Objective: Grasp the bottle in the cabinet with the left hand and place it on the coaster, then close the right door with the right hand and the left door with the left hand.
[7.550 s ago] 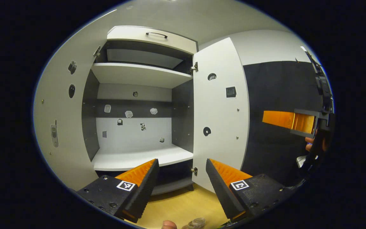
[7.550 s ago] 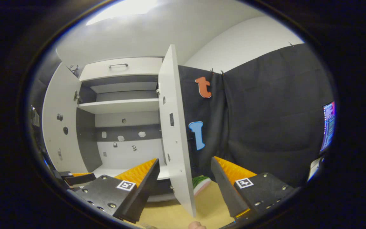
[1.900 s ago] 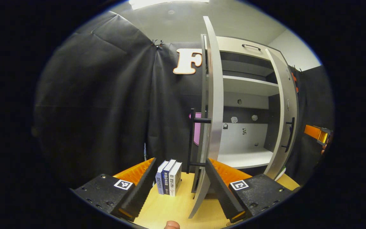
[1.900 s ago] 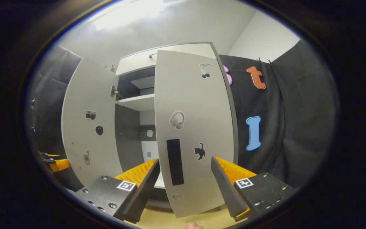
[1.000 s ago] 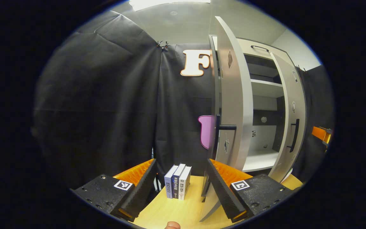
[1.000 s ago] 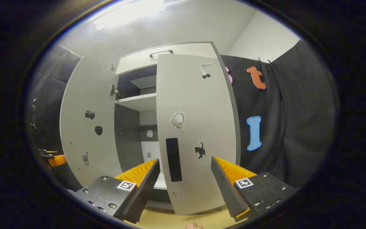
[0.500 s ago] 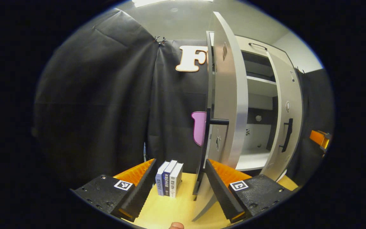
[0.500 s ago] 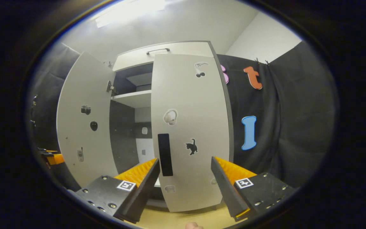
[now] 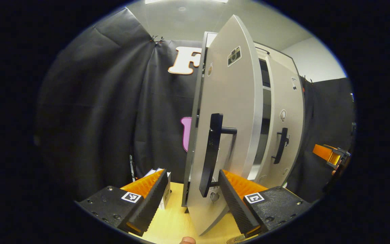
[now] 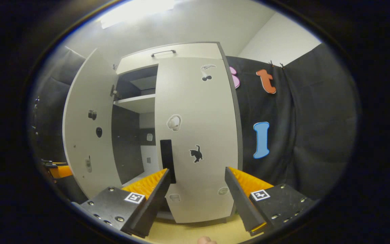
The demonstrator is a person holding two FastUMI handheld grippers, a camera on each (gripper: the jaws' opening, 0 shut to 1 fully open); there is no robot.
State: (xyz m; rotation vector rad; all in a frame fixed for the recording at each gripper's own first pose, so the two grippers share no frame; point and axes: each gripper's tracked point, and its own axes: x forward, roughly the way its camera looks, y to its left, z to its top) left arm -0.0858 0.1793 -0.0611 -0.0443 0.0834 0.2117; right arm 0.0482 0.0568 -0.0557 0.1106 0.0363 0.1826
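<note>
Both grippers agape; left door (image 9: 229, 112) ajar, right door (image 10: 198, 135) shut

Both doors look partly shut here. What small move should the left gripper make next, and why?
Probably keep pushing the left door toward the cabinet with the left gripper: a gap to the right door remains, and the open fingers straddle the door's edge by its handle.

Both gripper views face the cabinet (image 10: 181, 54) closely, sharing its doors
</note>
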